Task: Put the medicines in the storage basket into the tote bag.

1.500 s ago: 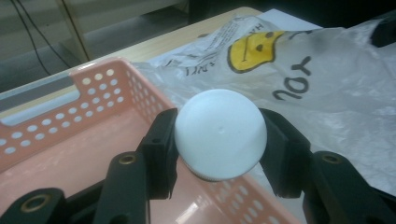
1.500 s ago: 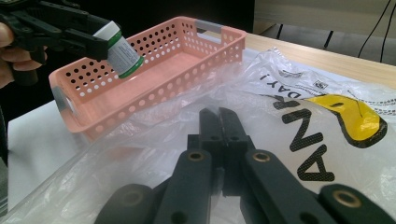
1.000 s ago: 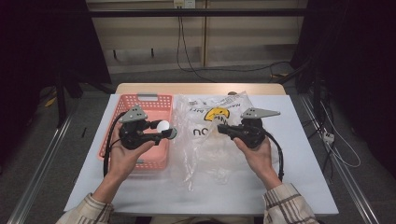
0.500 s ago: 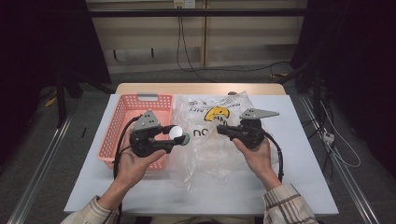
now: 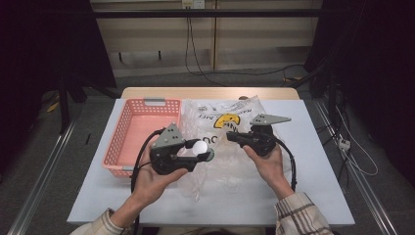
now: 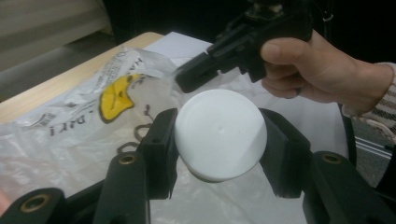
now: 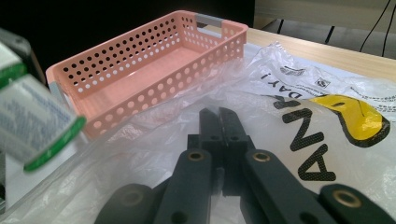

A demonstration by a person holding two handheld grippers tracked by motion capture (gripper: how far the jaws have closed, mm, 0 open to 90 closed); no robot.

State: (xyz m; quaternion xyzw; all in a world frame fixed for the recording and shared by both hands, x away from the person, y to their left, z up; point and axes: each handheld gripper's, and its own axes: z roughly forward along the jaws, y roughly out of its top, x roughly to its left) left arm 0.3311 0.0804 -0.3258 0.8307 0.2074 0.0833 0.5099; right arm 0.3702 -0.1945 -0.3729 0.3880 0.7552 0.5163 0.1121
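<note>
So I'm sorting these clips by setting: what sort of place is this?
Probably a lab or recording workspace, not a home: a table under a white sheet, dark curtains on both sides, loose cables on the floor.

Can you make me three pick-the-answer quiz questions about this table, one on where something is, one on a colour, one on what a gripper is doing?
1. Where is the pink perforated plastic basket?
A. left of the clear plastic bag
B. on top of the bag
C. on the floor

2. What colour is the smiley face print on the bag?
A. blue
B. yellow
C. red

3. What is the left gripper doing?
A. hanging open
B. holding the basket
C. clamping a white round-capped container

Answers: 1 A, the high view shows them side by side. 2 B, yellow in each view. 3 C, both jaws press its sides.
</note>
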